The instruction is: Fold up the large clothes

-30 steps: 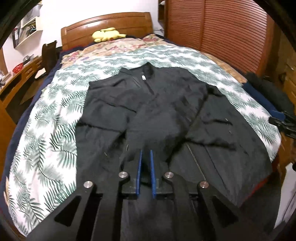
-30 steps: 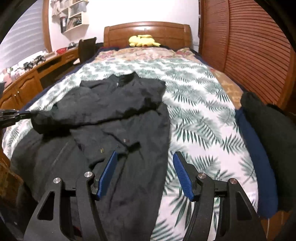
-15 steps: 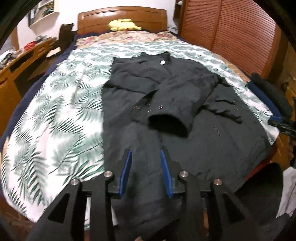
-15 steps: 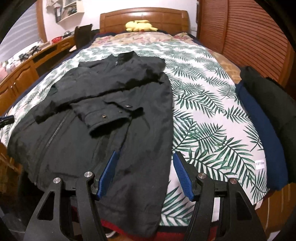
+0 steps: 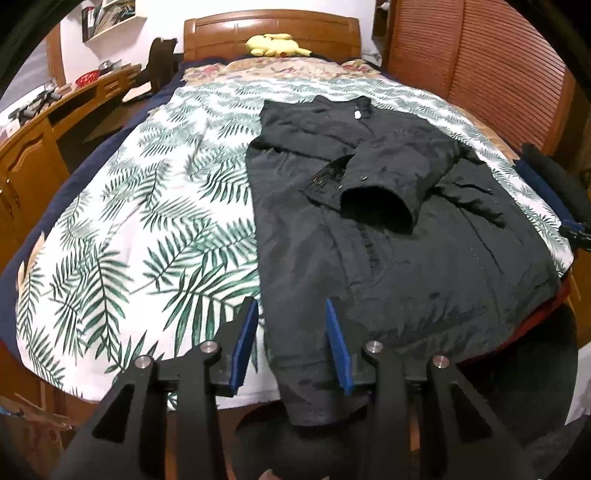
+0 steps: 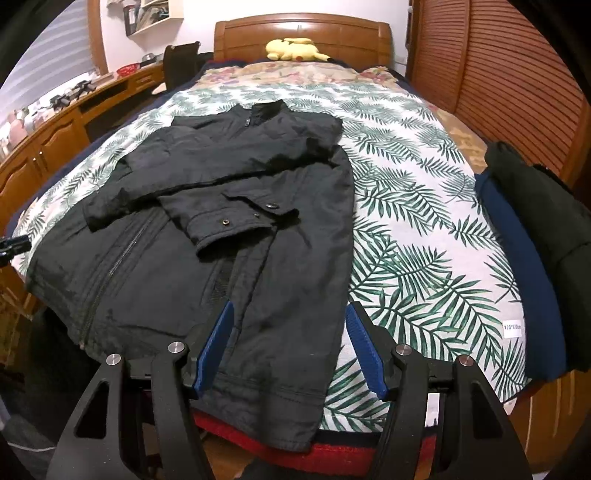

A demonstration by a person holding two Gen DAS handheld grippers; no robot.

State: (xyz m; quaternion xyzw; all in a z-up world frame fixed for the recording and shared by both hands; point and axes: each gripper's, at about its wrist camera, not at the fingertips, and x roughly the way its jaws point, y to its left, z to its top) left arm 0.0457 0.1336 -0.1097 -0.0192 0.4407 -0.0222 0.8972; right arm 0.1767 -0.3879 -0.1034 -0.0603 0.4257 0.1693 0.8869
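1. Left claw (image 5: 291,343) hangs open at the bed's foot edge, blue pads astride the jacket's (image 5: 388,236) hem corner, gripping nothing.
2. Right claw (image 6: 291,347) gapes wide and empty over the jacket (image 6: 236,236) hem, lower centre.
3. Jacket lies flat on the leaf-print bed (image 6: 413,221), sleeves folded across its chest.
4. Only the right view shows the dark folded pile (image 6: 535,236), far right.

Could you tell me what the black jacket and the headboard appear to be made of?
Black jacket: likely a woven synthetic shell, matte with faint sheen and crisp creases, with metal-looking snaps. Headboard: apparently varnished wood, reddish-brown and glossy.
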